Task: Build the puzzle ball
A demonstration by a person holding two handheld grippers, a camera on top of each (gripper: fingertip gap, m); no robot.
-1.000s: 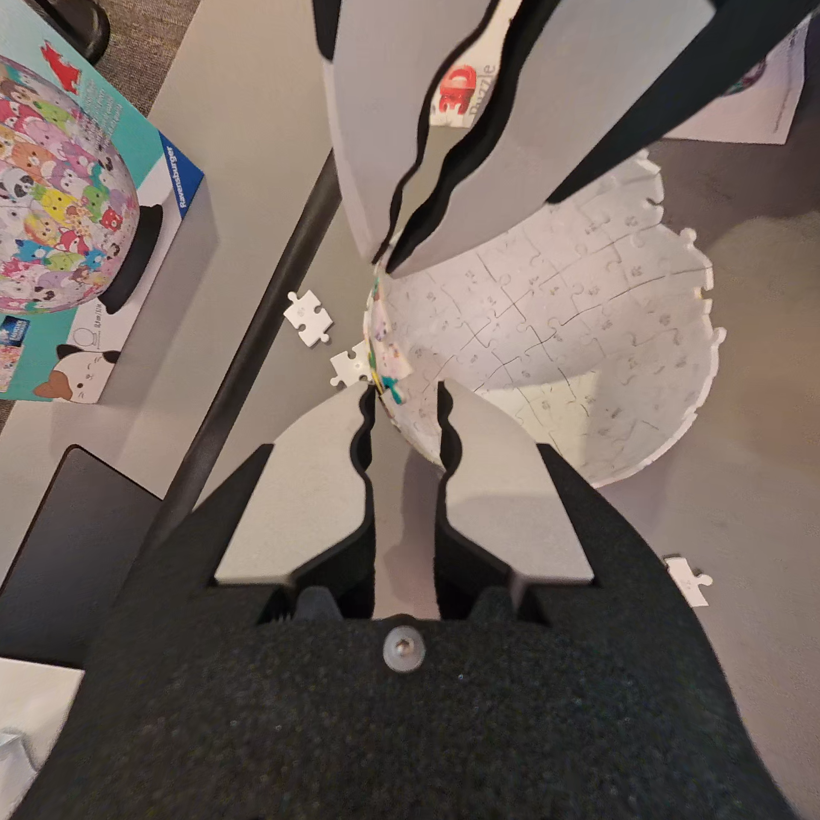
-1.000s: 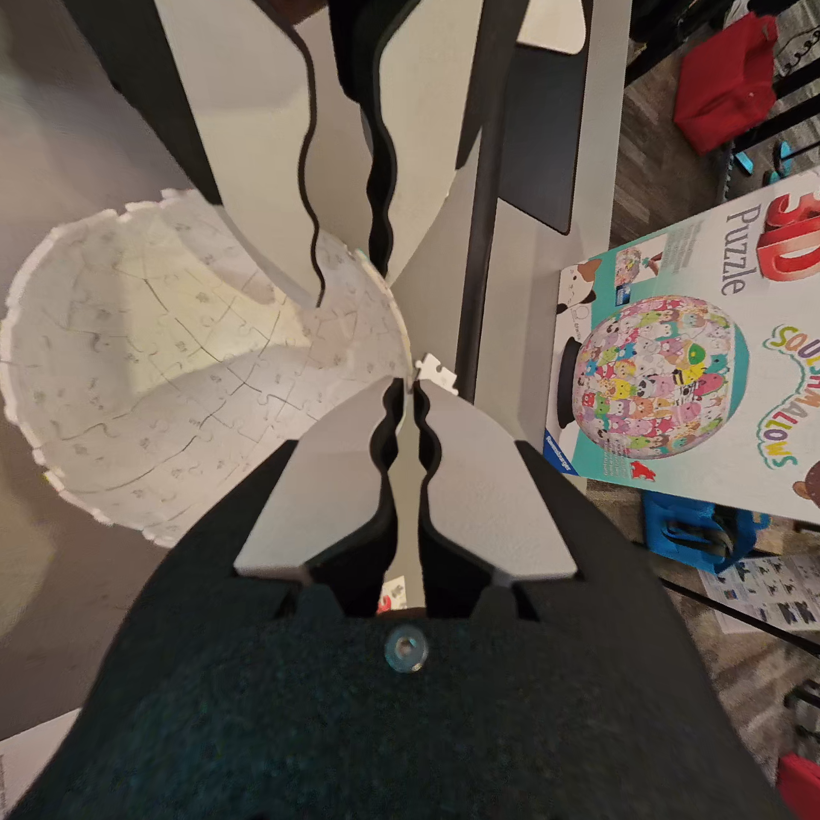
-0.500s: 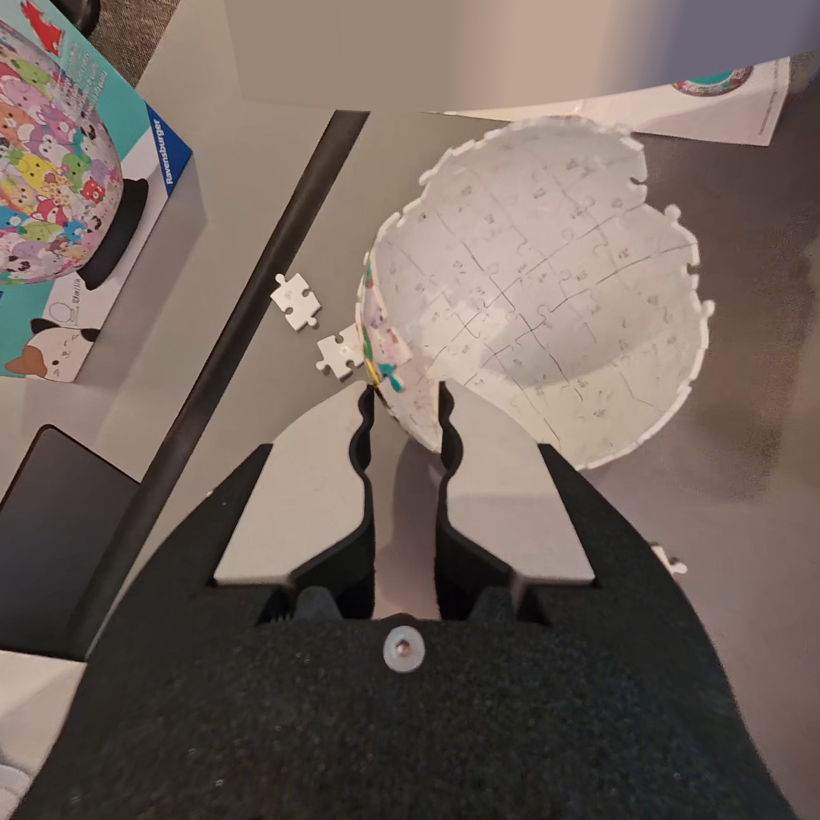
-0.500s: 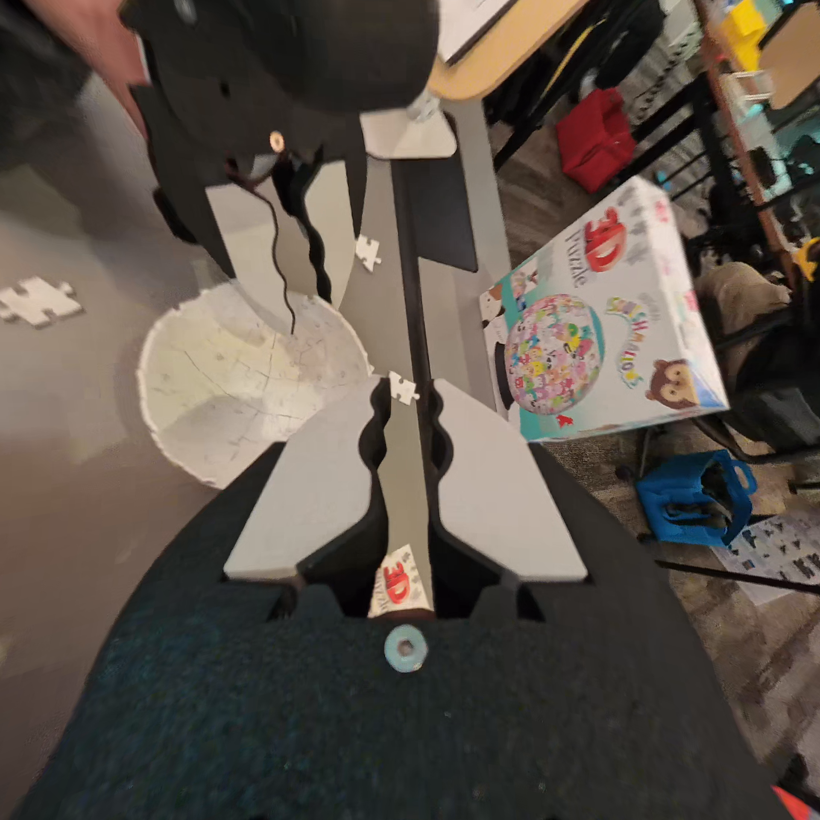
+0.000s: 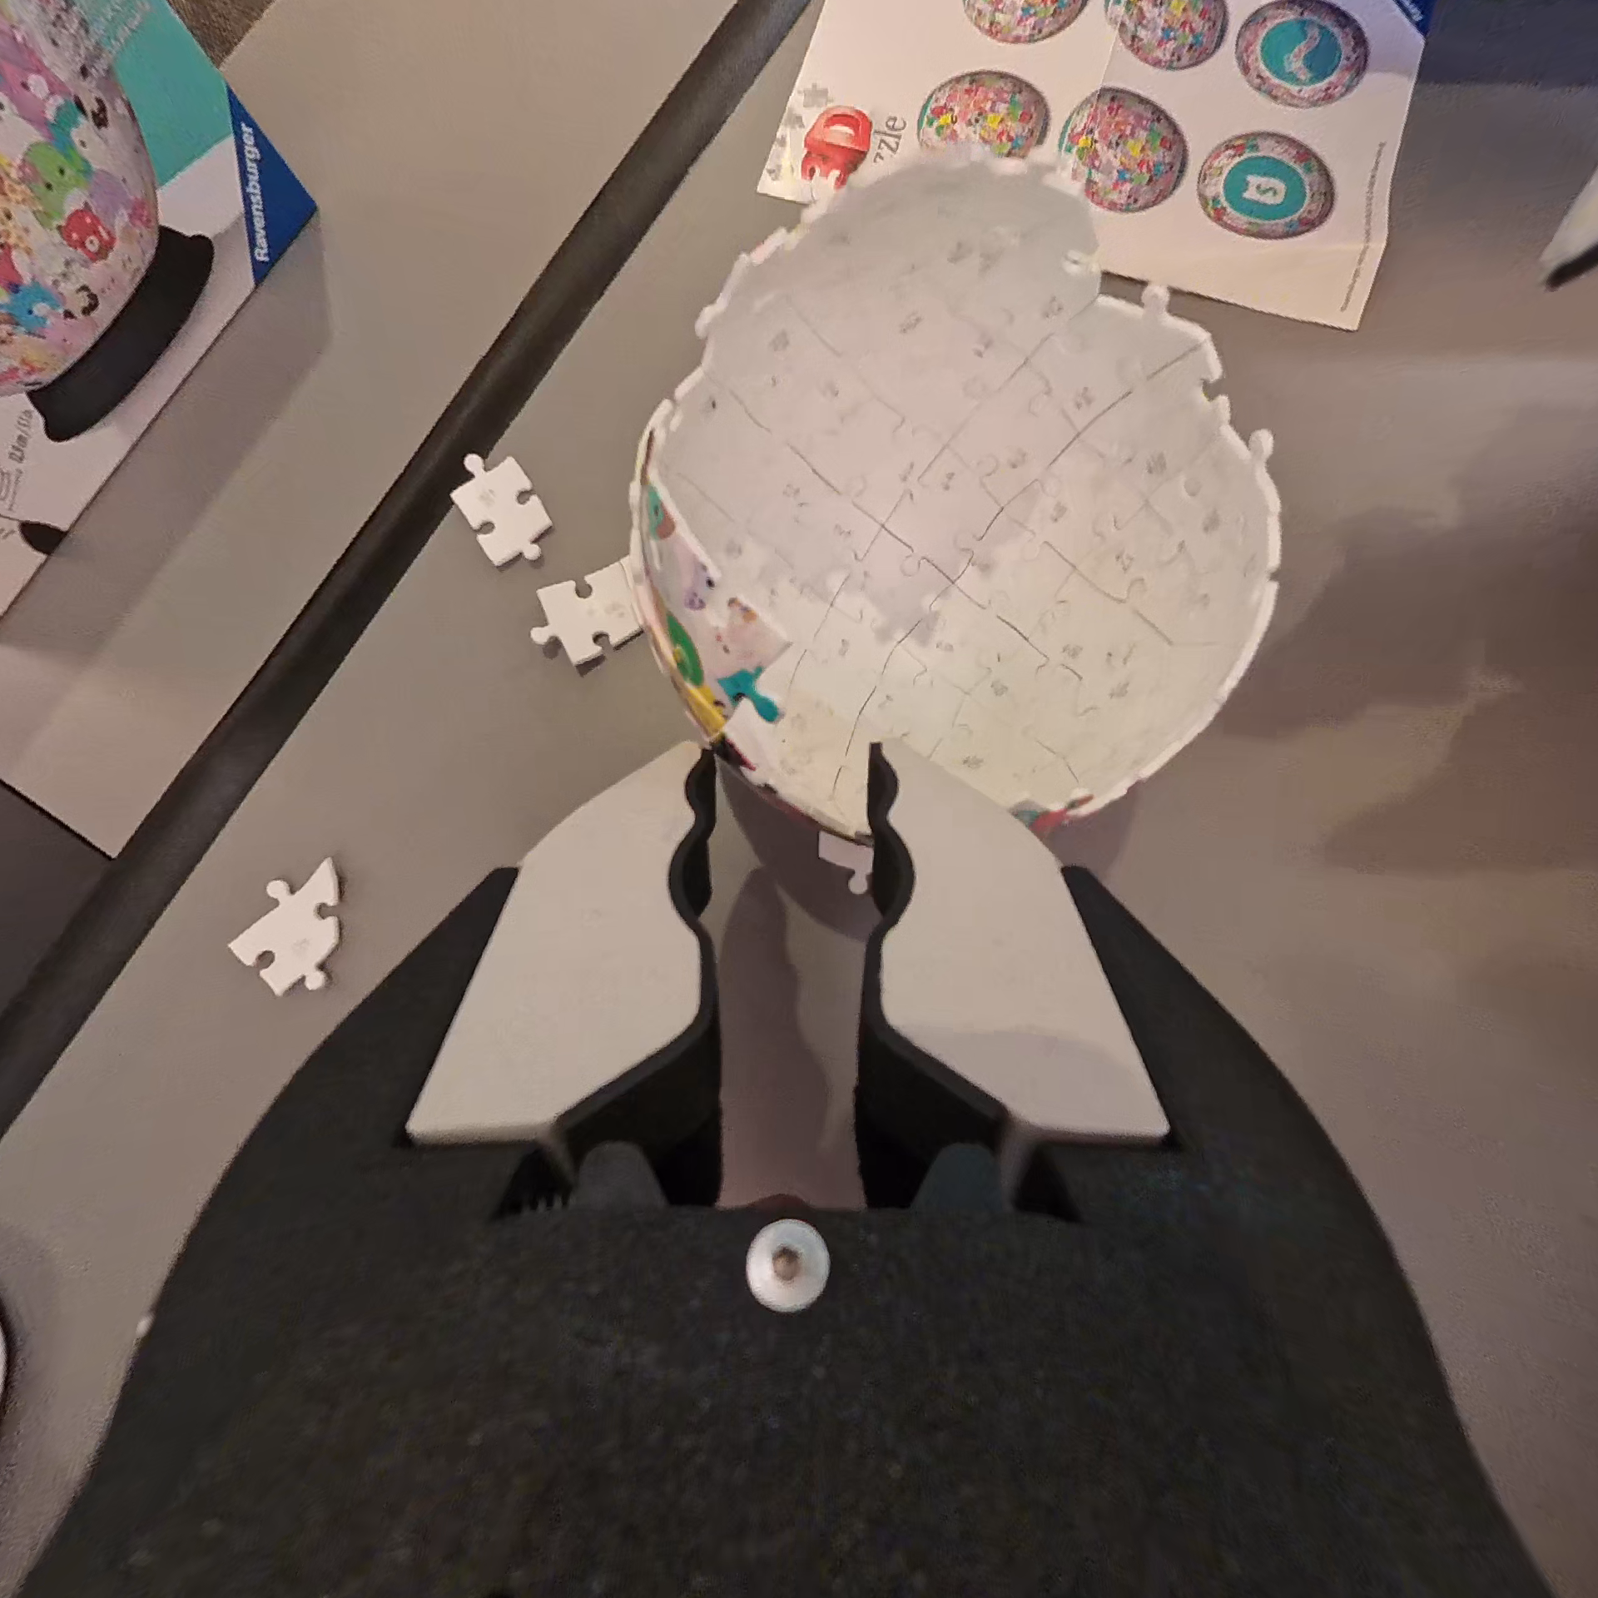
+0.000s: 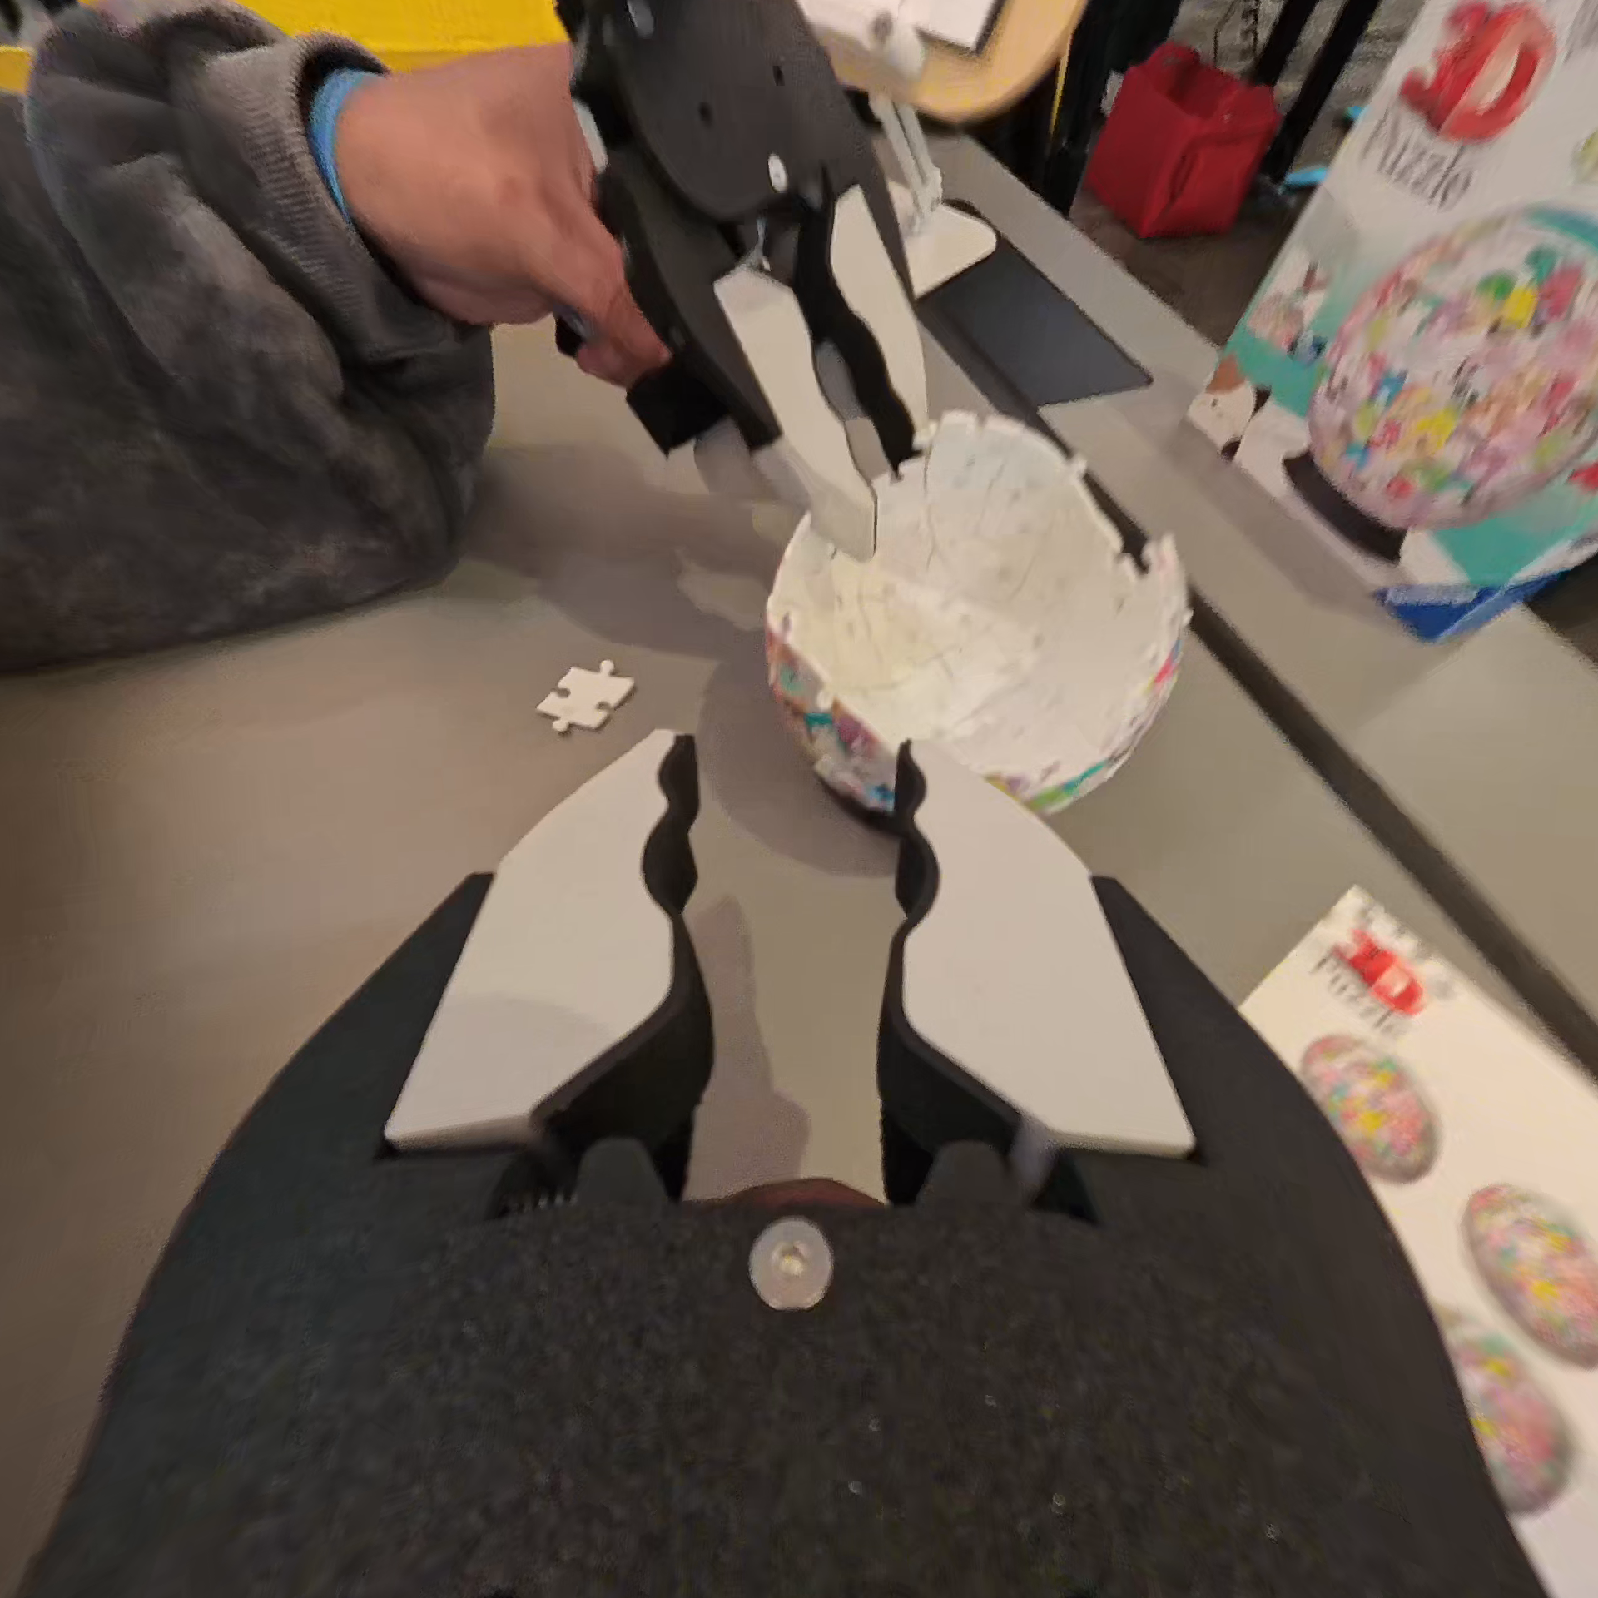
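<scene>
A: Where's the half-built puzzle ball [image 6: 977,640]?

B: On the counter [image 6: 259,821], open side up, rim ragged. Left gripper [image 5: 791,761] straddles its near wall, jaws slightly apart; whether they're pinching it, can't tell.

A: Right gripper [image 6: 791,761]?

B: Jaws apart, empty, backed off. A loose piece [image 6: 586,694] lies just ahead-left of it, long axis slanted, so probably the right one fetches it.
</scene>
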